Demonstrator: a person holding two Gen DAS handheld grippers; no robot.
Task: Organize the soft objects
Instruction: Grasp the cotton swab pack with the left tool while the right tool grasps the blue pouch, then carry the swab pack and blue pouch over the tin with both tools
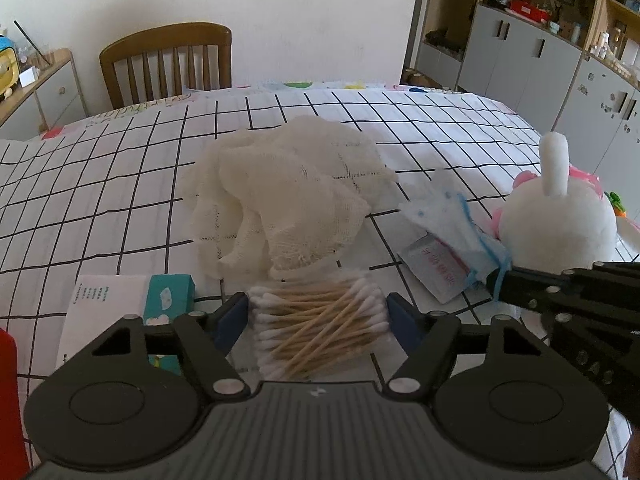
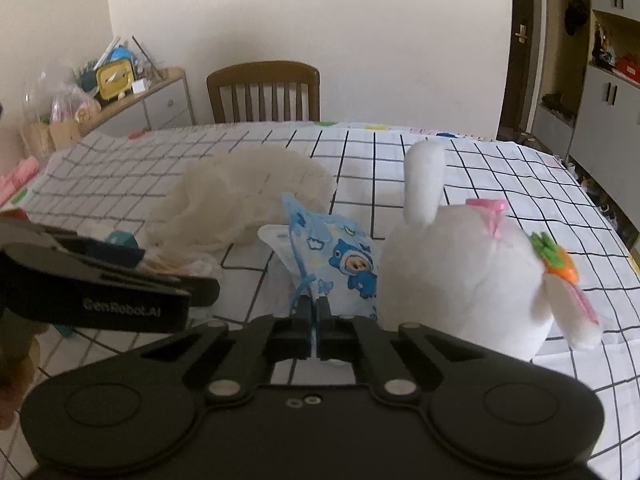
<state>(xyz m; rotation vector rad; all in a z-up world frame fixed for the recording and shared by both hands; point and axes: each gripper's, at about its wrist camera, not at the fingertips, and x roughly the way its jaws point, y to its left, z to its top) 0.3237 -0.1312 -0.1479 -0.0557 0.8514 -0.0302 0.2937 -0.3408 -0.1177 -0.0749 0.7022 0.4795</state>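
Note:
My left gripper [image 1: 318, 312] is shut on a clear bag of cotton swabs [image 1: 320, 328] just above the checked tablecloth [image 1: 100, 208]. Behind the bag lies a crumpled white gauze cloth [image 1: 280, 200], also in the right wrist view [image 2: 240, 196]. My right gripper [image 2: 314, 308] is shut on a blue cartoon-print face mask [image 2: 340, 264] by its edge and ear loop; the mask [image 1: 452, 216] shows white-backed in the left wrist view, where the right gripper [image 1: 500, 280] enters from the right. A white plush rabbit [image 2: 472, 272] stands right of the mask, also in the left wrist view [image 1: 560, 216].
A teal and white tissue pack [image 1: 168, 300] lies at the left near edge. A white packet with red print [image 1: 436, 268] lies under the mask. A wooden chair [image 1: 168, 64] stands at the far side. Cabinets [image 1: 520, 52] line the right wall. A red object [image 1: 8, 392] is at far left.

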